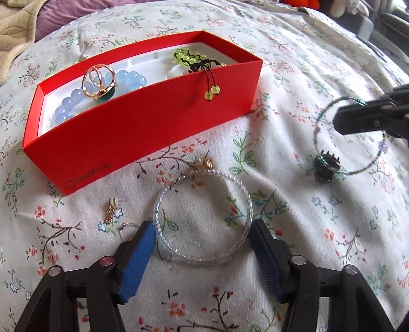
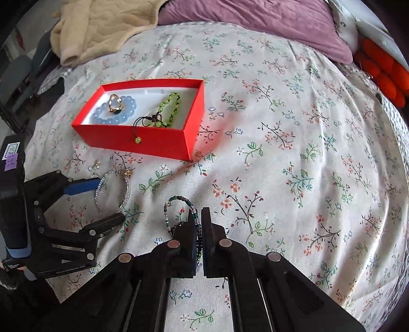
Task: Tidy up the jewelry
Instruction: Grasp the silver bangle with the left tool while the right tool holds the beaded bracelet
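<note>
A red box (image 1: 122,132) (image 2: 153,143) lies on the floral bedsheet and holds a blue bead bracelet (image 1: 133,79) (image 2: 125,116), a gold ring (image 1: 98,81) (image 2: 114,103) and a green bead bracelet (image 1: 189,58) (image 2: 168,107). My left gripper (image 1: 202,231) (image 2: 110,201) is open, its fingers on either side of a clear bead bracelet (image 1: 204,217) (image 2: 113,191) lying on the sheet. My right gripper (image 2: 198,217) (image 1: 340,120) is shut on a dark green bead bracelet (image 2: 179,212) (image 1: 329,163).
A small gold earring (image 1: 111,210) (image 2: 96,163) and a thin silver ring (image 1: 127,228) lie left of the clear bracelet. A beige blanket (image 2: 102,28), a purple pillow (image 2: 268,23) and an orange object (image 2: 383,74) lie at the far side of the bed.
</note>
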`<state>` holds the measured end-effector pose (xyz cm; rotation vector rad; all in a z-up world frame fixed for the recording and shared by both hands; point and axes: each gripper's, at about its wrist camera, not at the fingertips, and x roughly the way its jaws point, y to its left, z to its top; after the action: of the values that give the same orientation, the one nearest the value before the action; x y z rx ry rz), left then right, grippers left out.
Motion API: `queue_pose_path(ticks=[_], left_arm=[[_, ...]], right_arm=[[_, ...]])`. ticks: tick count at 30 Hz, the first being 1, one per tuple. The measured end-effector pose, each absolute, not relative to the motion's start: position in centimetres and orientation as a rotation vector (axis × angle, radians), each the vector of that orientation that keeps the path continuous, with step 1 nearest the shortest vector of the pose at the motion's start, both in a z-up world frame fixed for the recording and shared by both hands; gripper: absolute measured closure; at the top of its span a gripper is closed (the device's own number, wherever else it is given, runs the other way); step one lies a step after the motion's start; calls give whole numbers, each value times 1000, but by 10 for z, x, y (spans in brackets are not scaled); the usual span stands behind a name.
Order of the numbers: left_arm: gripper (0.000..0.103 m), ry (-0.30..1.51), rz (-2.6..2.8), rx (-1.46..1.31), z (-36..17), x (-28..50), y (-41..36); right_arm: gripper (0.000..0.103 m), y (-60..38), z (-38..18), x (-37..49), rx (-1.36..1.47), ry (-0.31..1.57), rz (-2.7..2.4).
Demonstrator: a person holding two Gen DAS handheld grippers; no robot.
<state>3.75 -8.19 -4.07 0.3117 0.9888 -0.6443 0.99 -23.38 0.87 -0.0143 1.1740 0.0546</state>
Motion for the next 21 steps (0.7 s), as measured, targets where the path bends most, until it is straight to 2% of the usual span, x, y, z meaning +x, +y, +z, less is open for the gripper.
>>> queue_pose_path(ticks=[2, 6, 8, 12, 13, 18, 20, 21], left_arm=[[29, 985, -634, 313, -42, 38, -86], [29, 989, -611, 316, -42, 41, -91], [39, 994, -606, 319, -41, 41, -92], [52, 992, -611, 332, -38, 37, -92], [62, 992, -613, 332, -37, 36, -91], [79, 1002, -615, 334, -33, 34, -89], [95, 1005, -613, 326, -30, 34, -86], [98, 1003, -616, 316, -28, 34, -85]], right_arm=[[101, -235, 8, 9, -12, 1184, 38], [101, -239, 7, 10, 3, 1195, 21], [101, -241, 8, 11, 16, 1198, 13], [101, -244, 14, 11, 32, 1190, 8], [101, -244, 16, 11, 36, 1187, 10], [101, -238, 29, 11, 44, 1162, 31], [101, -235, 34, 12, 51, 1153, 37], [101, -234, 36, 12, 53, 1148, 41]])
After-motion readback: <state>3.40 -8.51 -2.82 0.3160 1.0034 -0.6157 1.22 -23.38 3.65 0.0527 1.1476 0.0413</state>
